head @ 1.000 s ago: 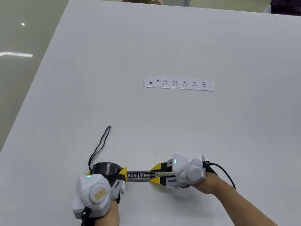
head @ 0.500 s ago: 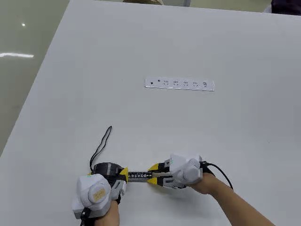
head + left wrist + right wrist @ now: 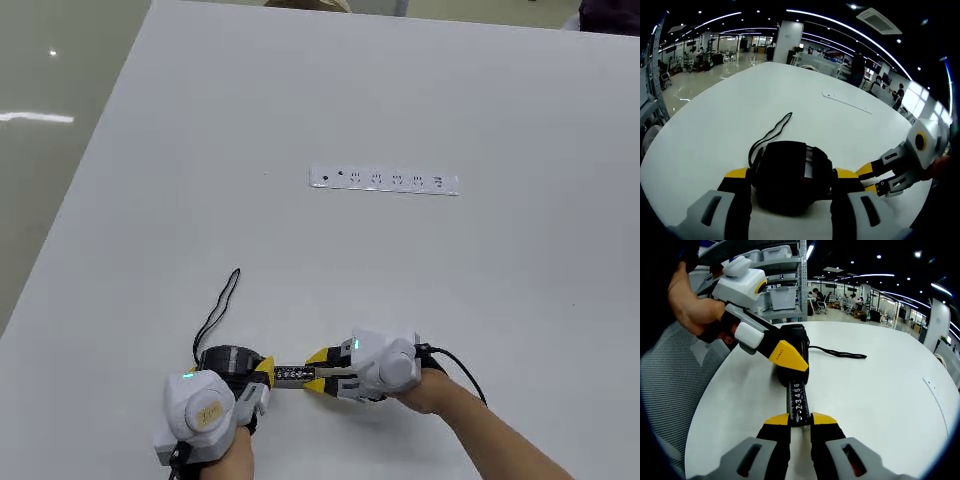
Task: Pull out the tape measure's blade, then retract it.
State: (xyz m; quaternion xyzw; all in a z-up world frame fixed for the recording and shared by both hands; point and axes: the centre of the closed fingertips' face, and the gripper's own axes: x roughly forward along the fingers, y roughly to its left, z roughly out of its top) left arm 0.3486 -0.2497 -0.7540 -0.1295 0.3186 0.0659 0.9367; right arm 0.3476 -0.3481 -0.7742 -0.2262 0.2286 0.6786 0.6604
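Observation:
The black tape measure case rests on the white table, and my left gripper is shut on it. In the head view the case sits near the table's front edge with the left gripper around it. A short length of blade with printed numbers runs out of the case. My right gripper is shut on the blade's end. The blade spans the small gap between the two grippers, the right gripper just right of the case. A black wrist strap trails away from the case.
A white power strip lies flat near the table's middle, well beyond the grippers. The table's left edge drops to a shiny floor. A black cable runs from the right gripper along the person's forearm.
The right gripper has moved left toward the case with the blade's end, so less blade shows now. The left gripper and case have stayed put.

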